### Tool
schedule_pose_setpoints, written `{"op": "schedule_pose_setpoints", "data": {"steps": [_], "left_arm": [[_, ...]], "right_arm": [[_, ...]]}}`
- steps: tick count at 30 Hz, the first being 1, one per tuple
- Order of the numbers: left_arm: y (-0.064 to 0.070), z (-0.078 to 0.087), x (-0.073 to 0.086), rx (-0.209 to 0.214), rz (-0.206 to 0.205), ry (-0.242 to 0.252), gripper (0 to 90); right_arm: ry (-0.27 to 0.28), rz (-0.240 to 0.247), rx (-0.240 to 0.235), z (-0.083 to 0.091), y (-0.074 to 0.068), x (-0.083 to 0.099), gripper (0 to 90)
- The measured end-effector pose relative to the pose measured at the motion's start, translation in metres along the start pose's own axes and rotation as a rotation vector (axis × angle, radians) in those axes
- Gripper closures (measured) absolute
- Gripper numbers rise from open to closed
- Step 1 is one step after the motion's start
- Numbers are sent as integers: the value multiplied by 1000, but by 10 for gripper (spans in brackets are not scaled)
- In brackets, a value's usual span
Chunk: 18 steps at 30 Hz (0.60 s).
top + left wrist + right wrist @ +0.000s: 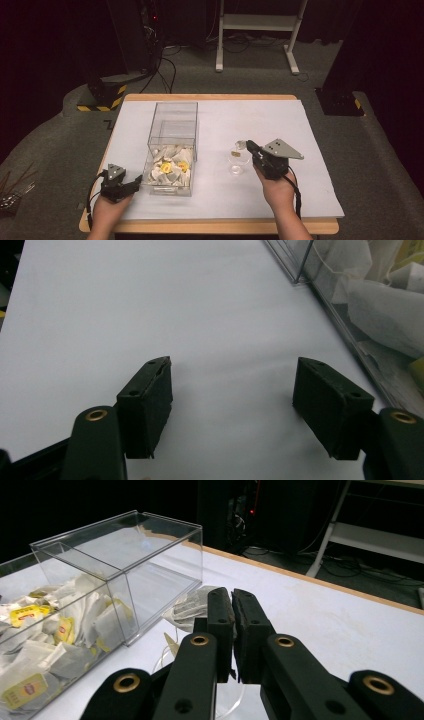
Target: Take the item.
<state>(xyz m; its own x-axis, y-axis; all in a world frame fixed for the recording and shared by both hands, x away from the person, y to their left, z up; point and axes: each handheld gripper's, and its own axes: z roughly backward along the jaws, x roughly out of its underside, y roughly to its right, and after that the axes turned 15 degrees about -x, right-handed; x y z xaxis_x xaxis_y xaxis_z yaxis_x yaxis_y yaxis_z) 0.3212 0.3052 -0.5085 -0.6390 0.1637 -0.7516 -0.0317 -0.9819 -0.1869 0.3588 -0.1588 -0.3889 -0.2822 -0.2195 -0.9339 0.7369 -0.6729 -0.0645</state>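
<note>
- High view: we see our right gripper (251, 146) closed on a tea bag (241, 145), holding it just above a small clear glass (237, 161) on the white table cover (280, 125); the glass lies at about 7 o'clock from the jaw tips, very near, so we judge the coming move to be a short drop down and toward us
- High view: our left gripper (136, 181) rests at the near left, with the clear box (172, 150) of tea bags at its 2 o'clock, just beside it; the right hand is by far the nearer to the glass
- Left gripper view: we find the jaws spread wide with nothing between them, bare cover beneath, and the box wall (345, 325) running off at 1 o'clock
- Right gripper view: the jaws stand pressed together, pinching the tea bag (192, 611), whose pale body sticks out at 10 o'clock from the tips; the glass rim (165, 657) curves below the jaws at 7 o'clock, the box (115, 575) sits at 9 o'clock
</note>
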Motion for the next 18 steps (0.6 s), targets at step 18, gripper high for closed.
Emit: {"op": "schedule_pose_setpoints", "data": {"steps": [18], "left_arm": [[0,0,0,0,0,0,322]], "right_arm": [[-62,-8,18,-8,5,18,871]]}}
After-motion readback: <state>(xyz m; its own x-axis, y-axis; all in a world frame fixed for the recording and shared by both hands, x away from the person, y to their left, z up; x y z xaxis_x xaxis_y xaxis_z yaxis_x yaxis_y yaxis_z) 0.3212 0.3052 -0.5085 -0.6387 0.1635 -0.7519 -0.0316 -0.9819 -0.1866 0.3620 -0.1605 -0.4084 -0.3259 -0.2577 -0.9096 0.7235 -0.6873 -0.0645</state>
